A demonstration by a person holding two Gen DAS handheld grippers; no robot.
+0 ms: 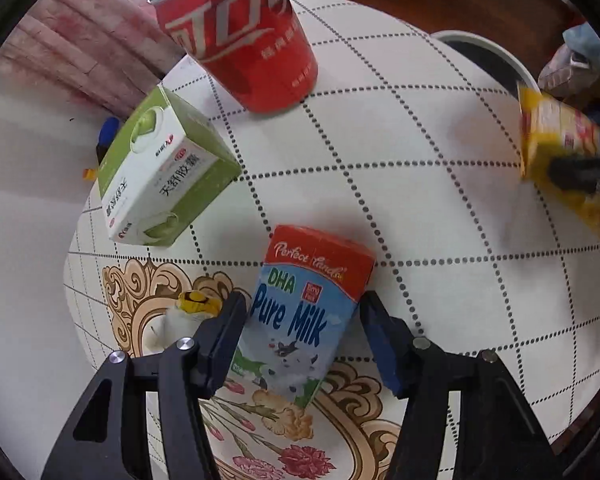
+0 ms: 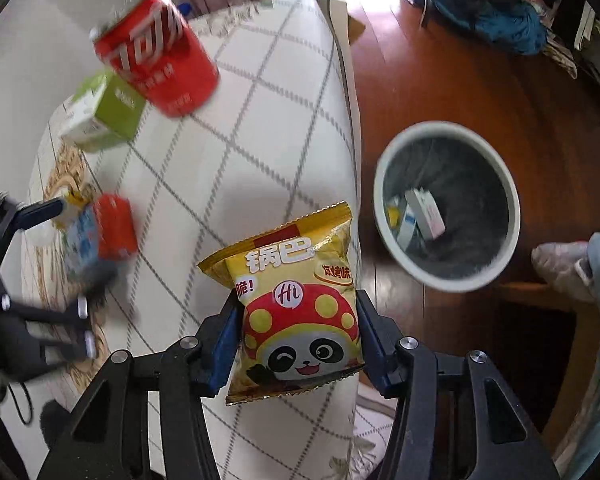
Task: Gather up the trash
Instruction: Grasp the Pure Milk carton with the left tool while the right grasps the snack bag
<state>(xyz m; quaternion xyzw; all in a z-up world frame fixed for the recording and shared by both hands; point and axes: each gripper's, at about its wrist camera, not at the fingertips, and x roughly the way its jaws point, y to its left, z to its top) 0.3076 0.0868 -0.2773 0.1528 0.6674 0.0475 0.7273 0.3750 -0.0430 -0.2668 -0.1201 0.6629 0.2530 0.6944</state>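
Note:
A blue and red "Pure Milk" carton [image 1: 306, 312] lies on the white table [image 1: 440, 208]. My left gripper [image 1: 302, 320] is open around it, left finger close to its side, right finger a small gap away. It also shows blurred in the right wrist view [image 2: 100, 236]. My right gripper [image 2: 296, 320] is shut on a yellow snack bag [image 2: 296, 308] and holds it above the table's right edge. The bag shows at the far right in the left wrist view [image 1: 560, 152]. A white trash bin [image 2: 446, 204] with several items inside stands on the floor beside the table.
A red cola can [image 1: 240, 32] and a green and white box [image 1: 164, 176] stand on the table beyond the carton. A small white bottle with a yellow cap [image 1: 188, 316] lies left of my left finger. Dark wood floor [image 2: 480, 80] surrounds the bin. A slippered foot [image 2: 560, 264] is near the bin.

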